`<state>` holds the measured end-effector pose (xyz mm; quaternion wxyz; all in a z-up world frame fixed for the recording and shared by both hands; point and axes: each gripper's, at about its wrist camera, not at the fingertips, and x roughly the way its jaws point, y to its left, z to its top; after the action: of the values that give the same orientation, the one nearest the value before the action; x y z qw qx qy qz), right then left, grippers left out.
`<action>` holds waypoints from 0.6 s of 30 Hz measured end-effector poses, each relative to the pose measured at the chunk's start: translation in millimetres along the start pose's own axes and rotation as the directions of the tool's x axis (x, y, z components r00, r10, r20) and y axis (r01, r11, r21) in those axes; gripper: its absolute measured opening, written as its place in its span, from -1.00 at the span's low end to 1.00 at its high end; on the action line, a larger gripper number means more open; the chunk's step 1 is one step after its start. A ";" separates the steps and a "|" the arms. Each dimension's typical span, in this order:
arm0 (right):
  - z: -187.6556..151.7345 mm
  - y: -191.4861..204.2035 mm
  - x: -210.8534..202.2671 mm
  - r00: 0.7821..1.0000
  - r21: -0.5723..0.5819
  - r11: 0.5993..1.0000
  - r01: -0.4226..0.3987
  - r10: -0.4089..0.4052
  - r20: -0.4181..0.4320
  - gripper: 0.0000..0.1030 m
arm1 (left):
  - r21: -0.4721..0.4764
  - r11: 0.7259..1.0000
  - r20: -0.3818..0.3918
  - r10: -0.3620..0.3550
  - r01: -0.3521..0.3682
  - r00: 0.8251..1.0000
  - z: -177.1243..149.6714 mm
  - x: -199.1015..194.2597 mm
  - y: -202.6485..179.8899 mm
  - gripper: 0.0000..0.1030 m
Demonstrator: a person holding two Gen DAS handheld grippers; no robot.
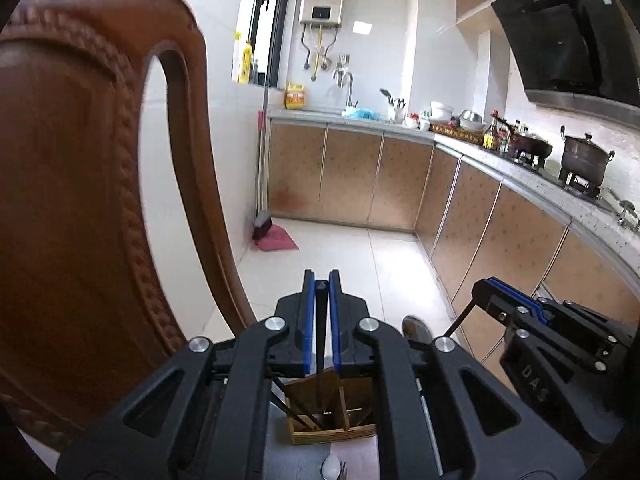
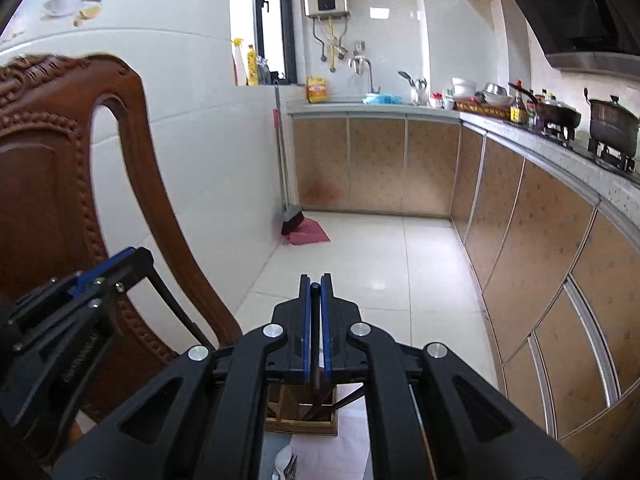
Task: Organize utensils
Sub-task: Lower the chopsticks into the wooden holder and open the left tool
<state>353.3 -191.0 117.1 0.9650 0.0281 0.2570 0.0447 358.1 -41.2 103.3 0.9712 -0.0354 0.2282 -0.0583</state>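
Both wrist fisheyes sit just behind their own gripper fingers, facing down the kitchen toward the sink counter [image 1: 344, 118] at 12 o'clock, tilted slightly down. Left view has the wooden chair [image 1: 80, 184] very close at 9 o'clock; right view sits probably a bit farther off. Both share the chair, floor, cabinets, stove side at 3 o'clock.

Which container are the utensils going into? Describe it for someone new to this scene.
Start at the carved wooden chair, then look below the two claws. There stands a small open-topped wooden box, with dark chopsticks leaning inside, unlike the white spoon lying loose before it.
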 end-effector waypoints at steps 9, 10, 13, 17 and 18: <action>-32.6 -9.9 47.2 0.995 0.034 0.999 -0.026 0.029 -0.100 -0.89 | -0.010 1.000 -0.108 0.018 -0.020 0.994 -41.9 53.1 13.5 -0.86; -36.1 -10.4 50.4 0.993 0.032 0.999 -0.024 0.027 -0.112 -0.89 | -0.010 1.000 -0.116 0.018 -0.020 0.993 -44.5 54.8 14.9 -0.86; -44.8 -12.7 55.2 0.988 0.042 0.999 -0.020 0.026 -0.150 -0.83 | 0.000 1.000 -0.122 0.025 -0.025 0.992 -49.9 51.1 18.6 -0.81; -51.6 -20.5 41.7 0.989 0.050 0.999 -0.021 0.028 -0.147 -0.19 | 0.014 0.999 -0.099 0.041 -0.039 0.994 -55.5 31.0 22.7 -0.27; -53.2 -20.9 33.2 0.991 0.041 0.999 -0.014 0.020 -0.135 -0.18 | 0.018 0.999 -0.094 0.037 -0.035 0.995 -58.5 22.7 25.0 -0.26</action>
<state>357.0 -206.8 53.0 0.9442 0.0463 0.3223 0.0496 354.5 -21.8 38.7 0.9605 -0.0204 0.2742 -0.0441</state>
